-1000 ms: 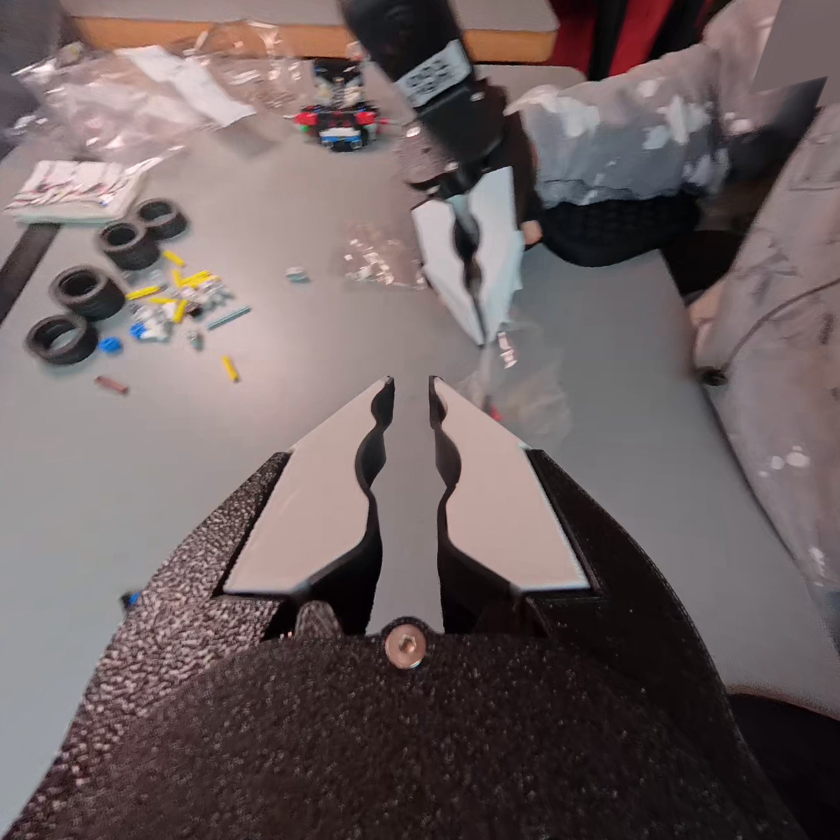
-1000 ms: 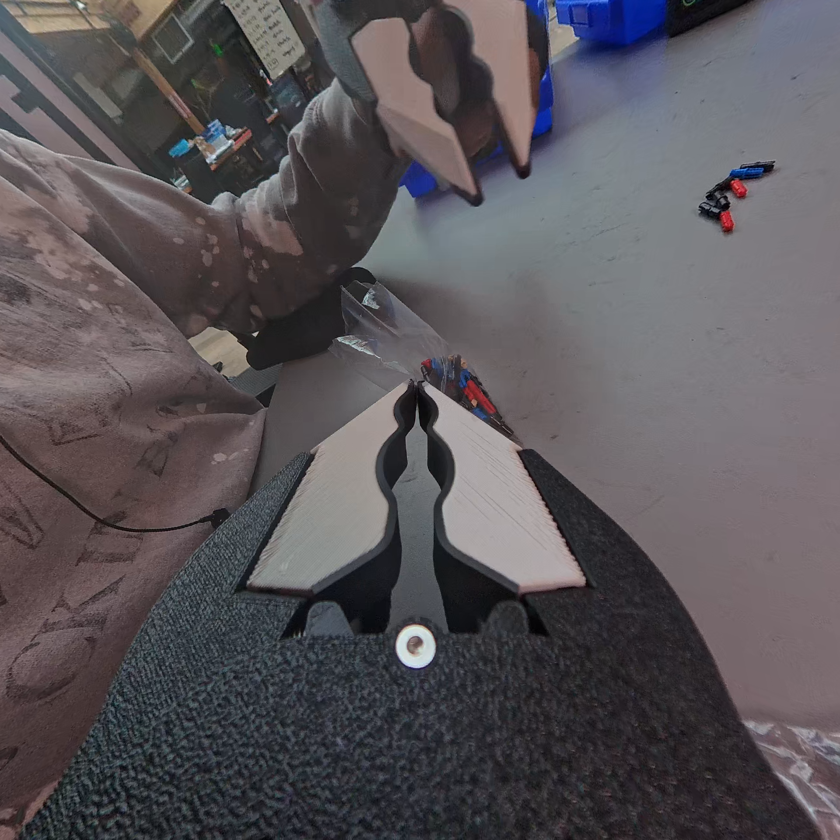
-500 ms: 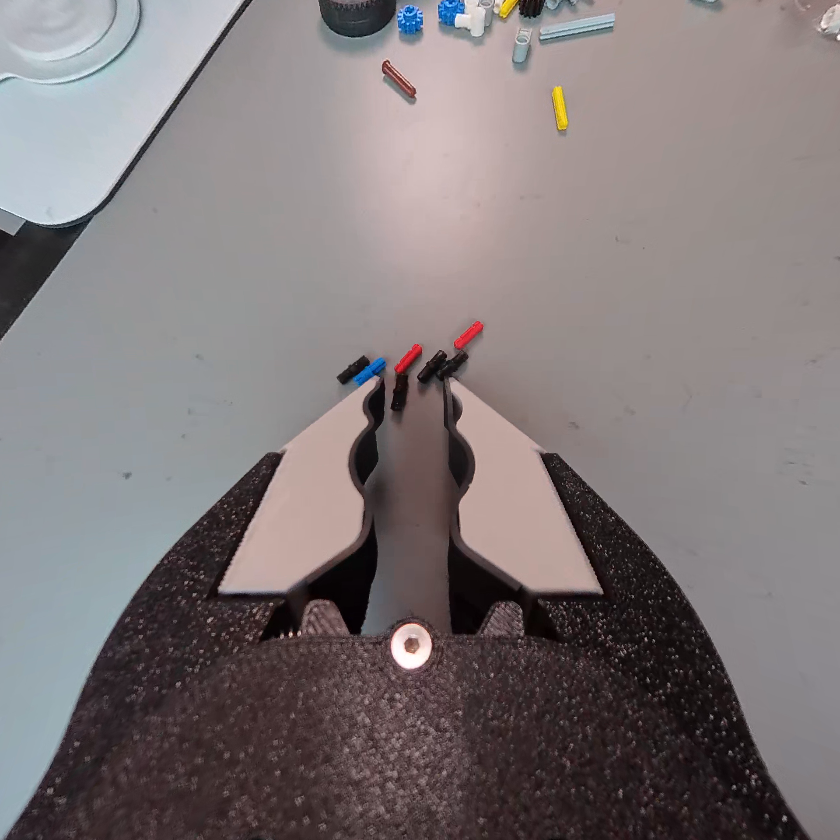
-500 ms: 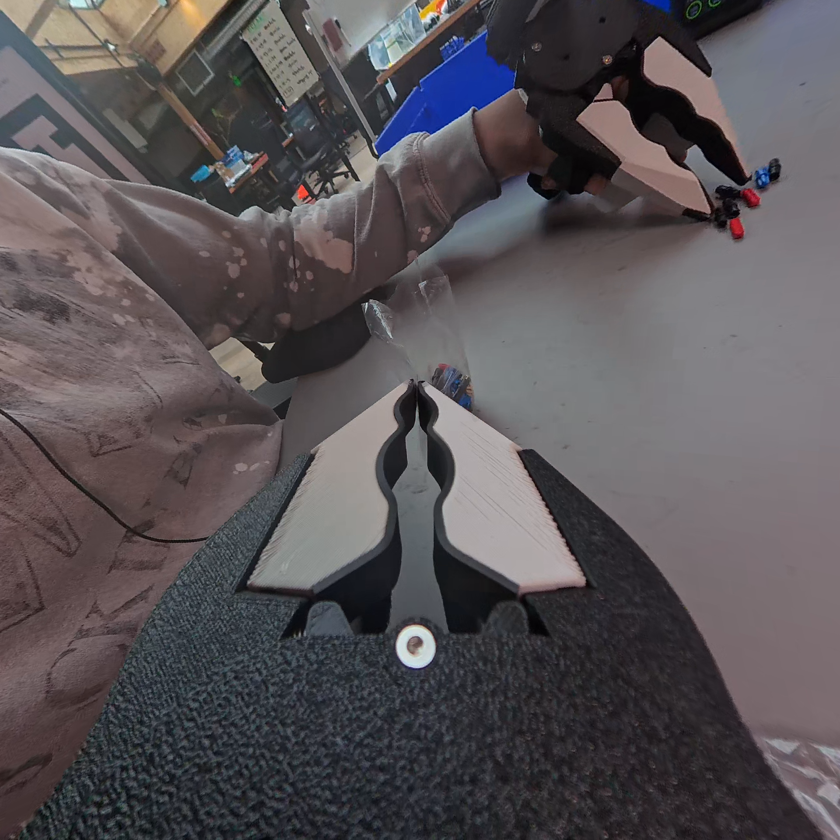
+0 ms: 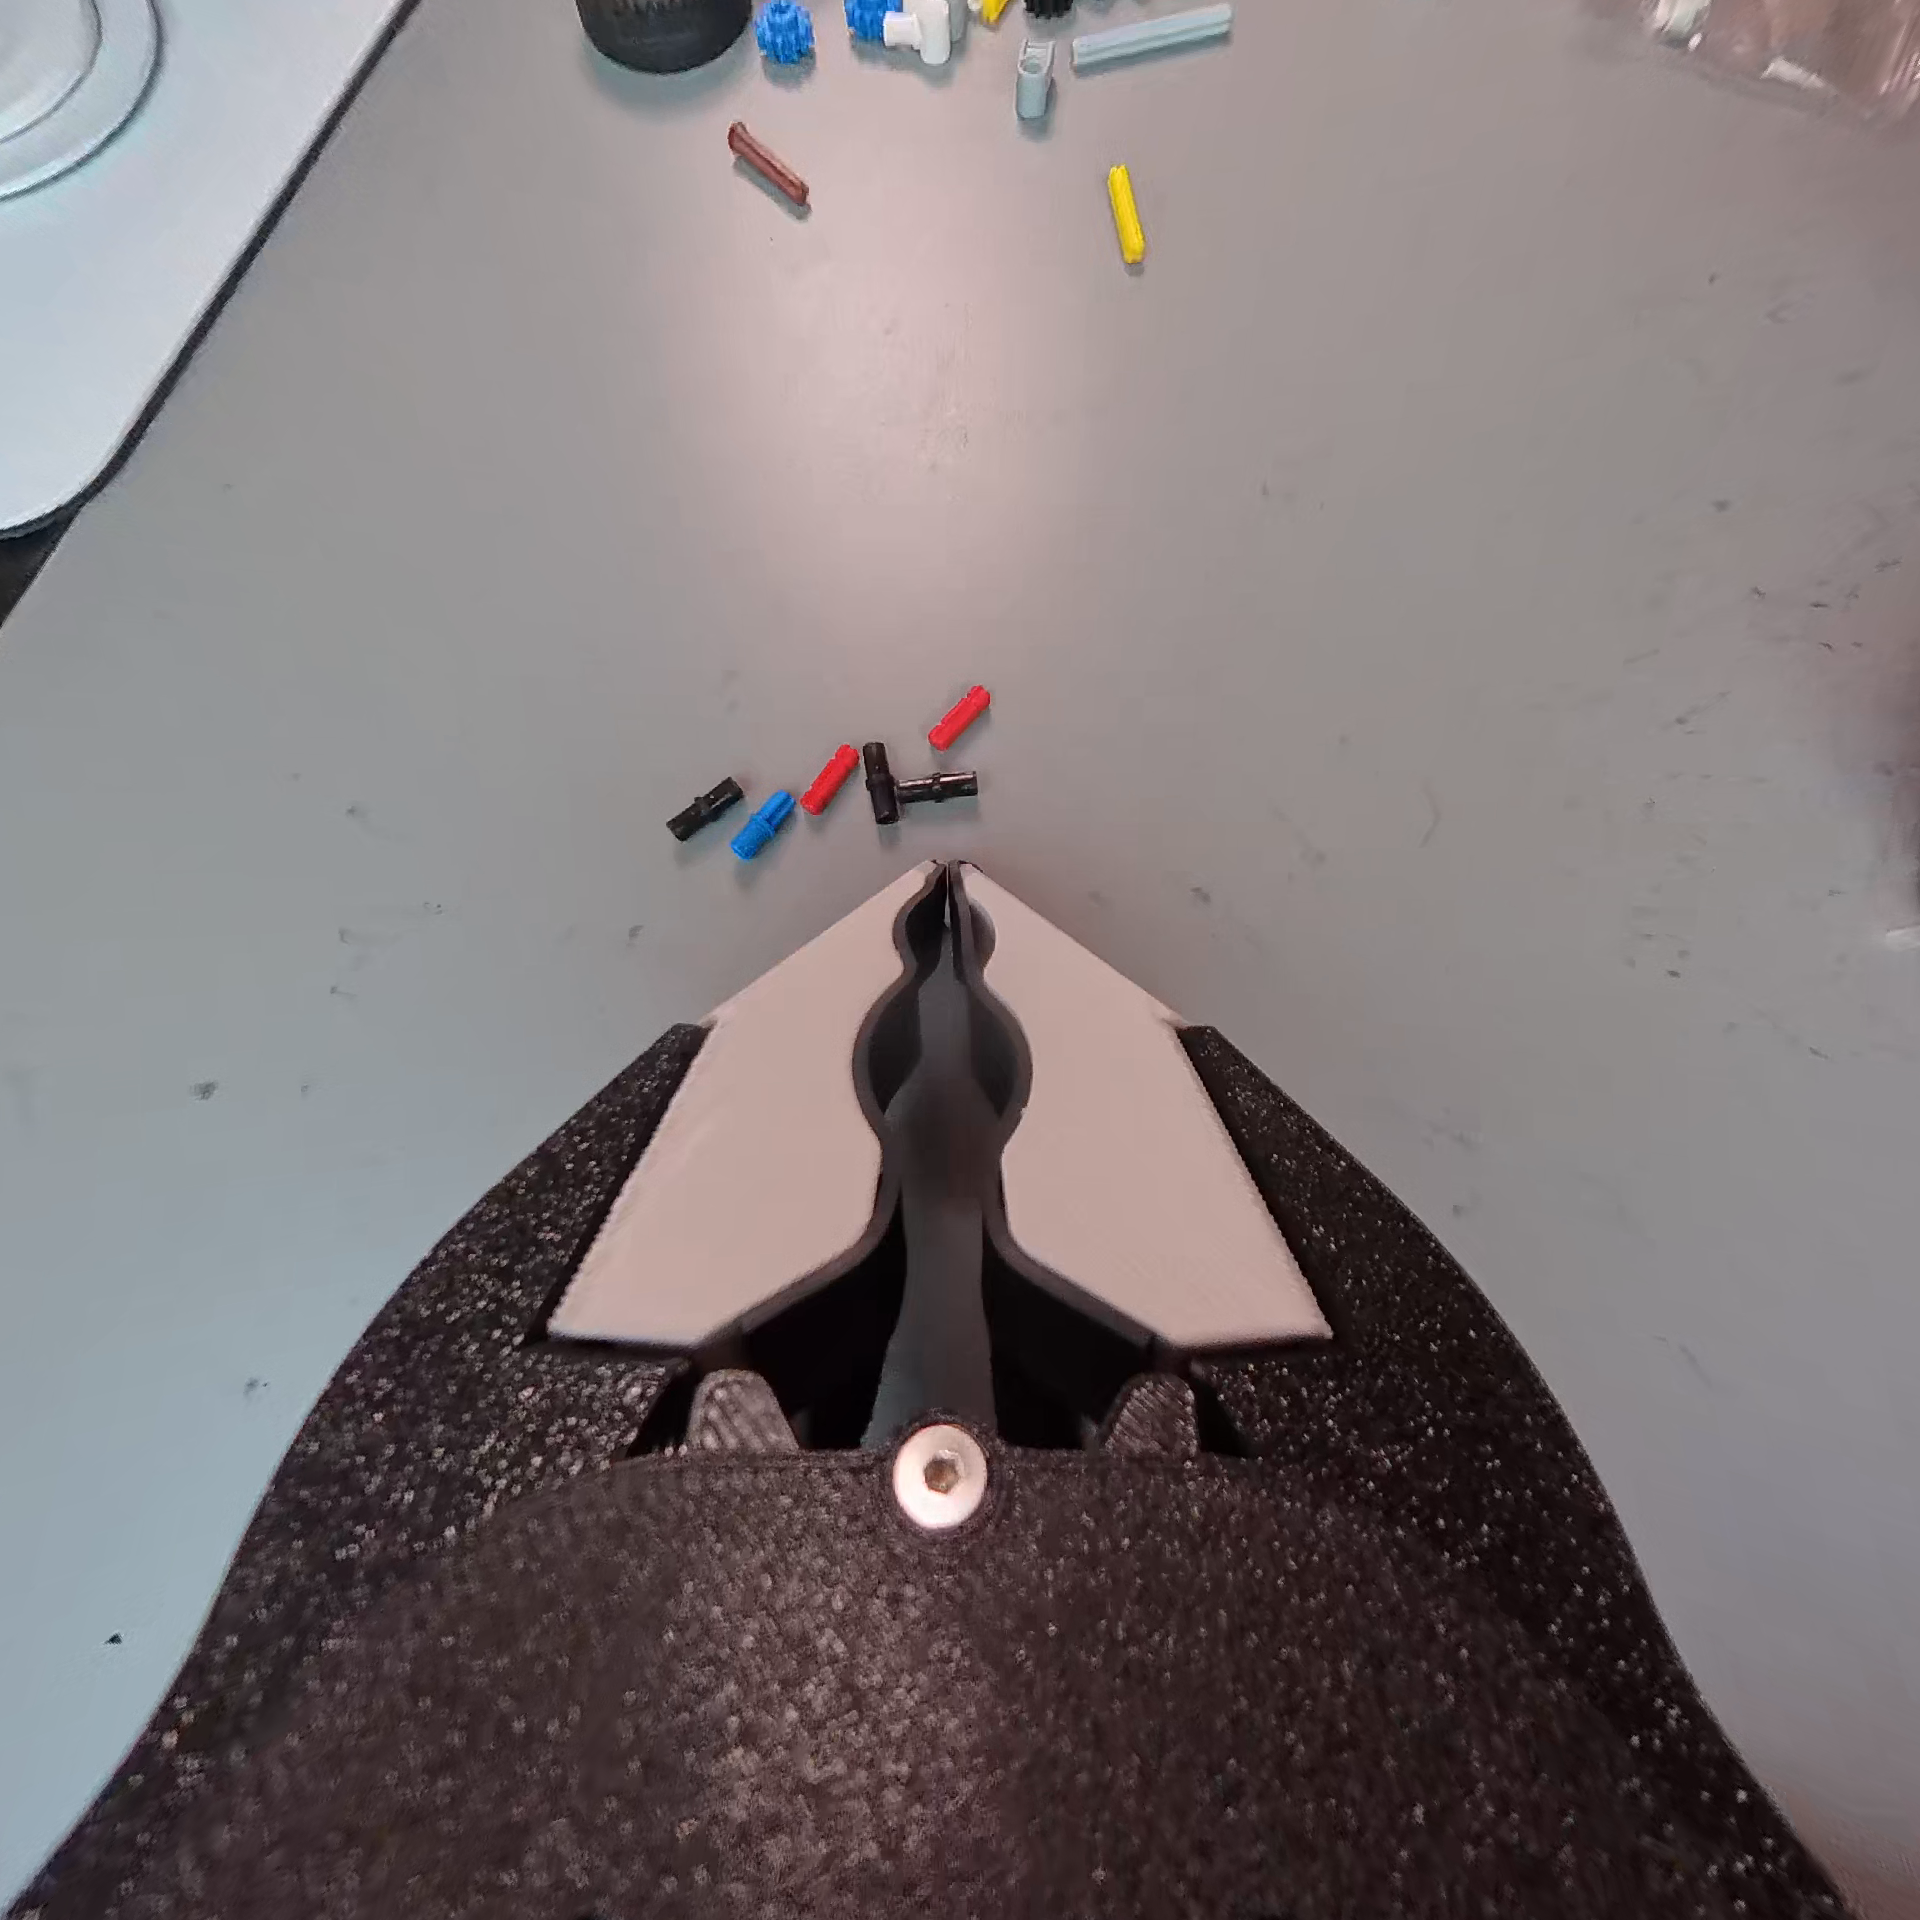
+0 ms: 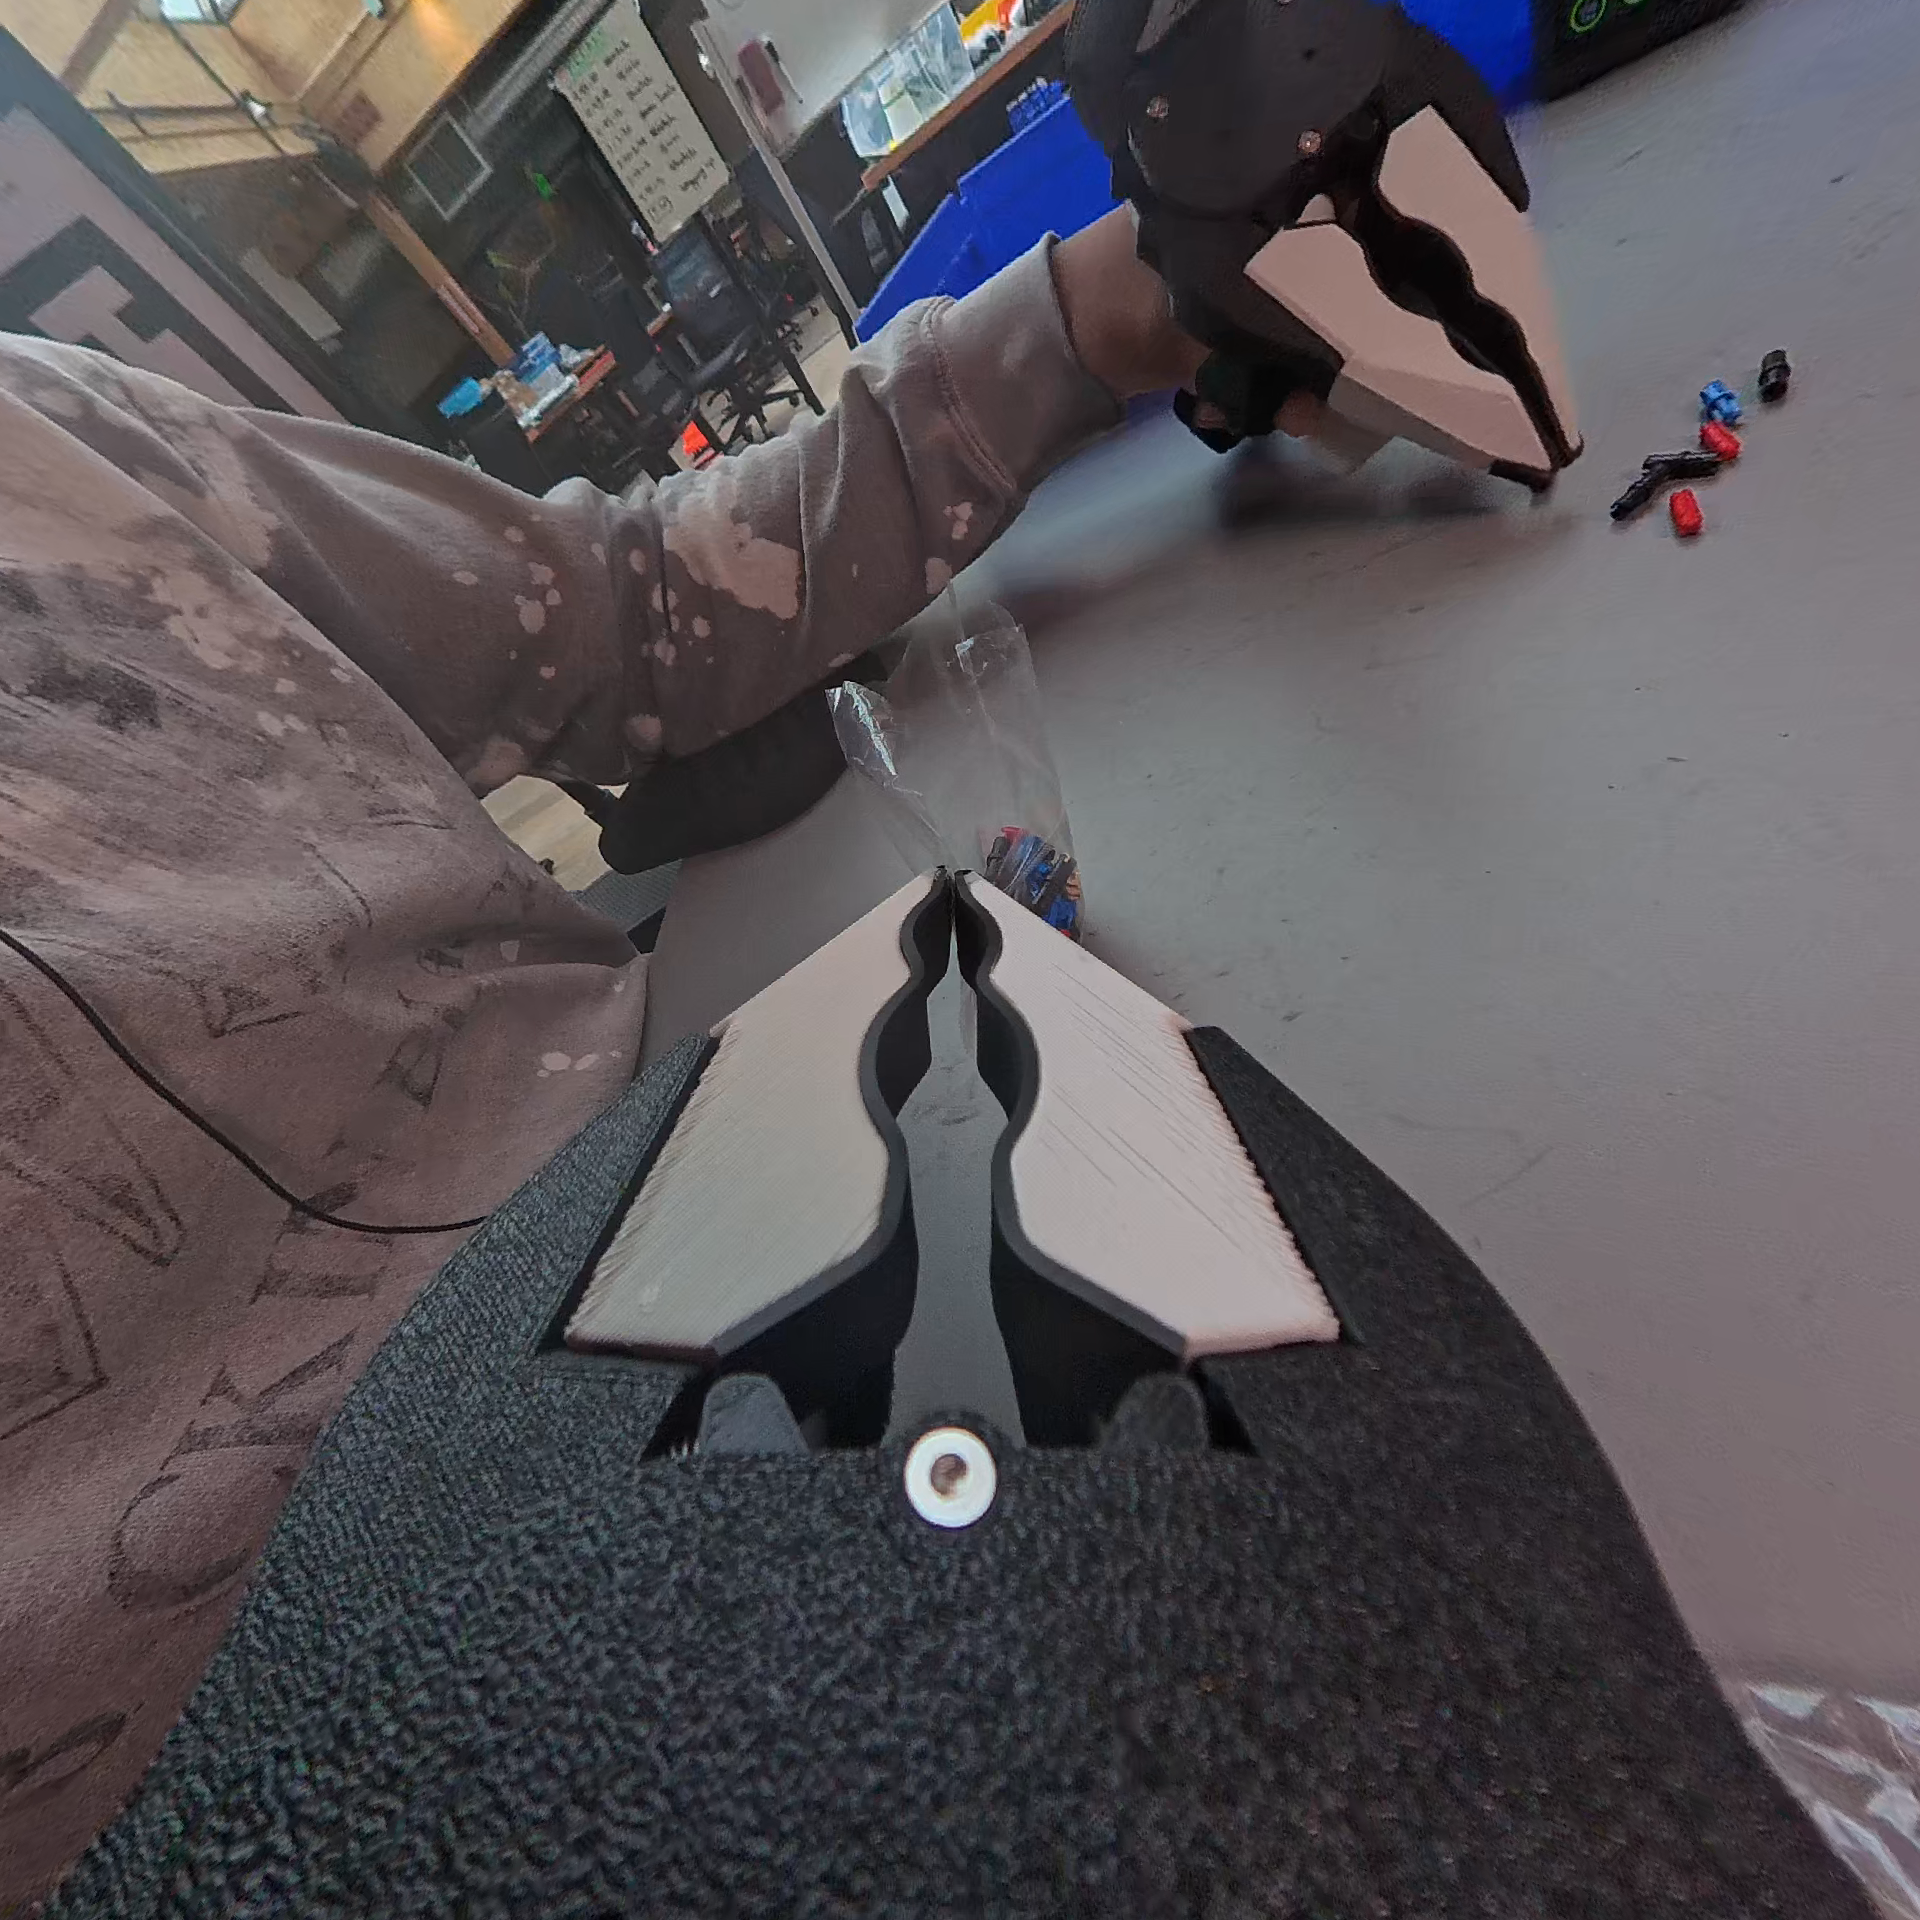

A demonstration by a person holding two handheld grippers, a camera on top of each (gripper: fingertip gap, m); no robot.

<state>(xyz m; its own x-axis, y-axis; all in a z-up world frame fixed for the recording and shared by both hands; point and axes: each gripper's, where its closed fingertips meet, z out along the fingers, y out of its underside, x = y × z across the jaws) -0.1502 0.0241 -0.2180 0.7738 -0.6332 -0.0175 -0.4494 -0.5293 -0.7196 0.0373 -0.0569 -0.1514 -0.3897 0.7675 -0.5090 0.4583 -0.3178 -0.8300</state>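
My left gripper (image 5: 948, 864) is shut low over the grey table (image 5: 1403, 540). A small black pin seems pinched in its tips; it shows as a dark stub at the left gripper (image 6: 1553, 462) in the right wrist view. Just beyond the tips lie loose pins: a black one (image 5: 704, 808), a blue one (image 5: 762, 824), two red ones (image 5: 830, 779), and two touching black ones (image 5: 914, 787). My right gripper (image 6: 953, 878) is shut on a clear plastic bag (image 6: 977, 727) with coloured pins (image 6: 1039, 873) in its bottom, held near the person's body.
Farther along the table lie a brown axle (image 5: 767, 161), a yellow axle (image 5: 1125, 213), a grey axle (image 5: 1148, 36), a blue gear (image 5: 784, 29) and a black tyre (image 5: 665, 31). A pale mat (image 5: 125, 260) lies at the left edge. The person's sleeve (image 6: 623, 582) spans the right wrist view. The grippers' ends are close to 20 cm from one another. From the left gripper's tips to the yellow axle (image 5: 1125, 213) is close to 15 cm.
My left gripper swung from near the bag to the pins, closed around a black pin that lay between its fingers, and drew back a little. My right gripper stayed shut on the bag.
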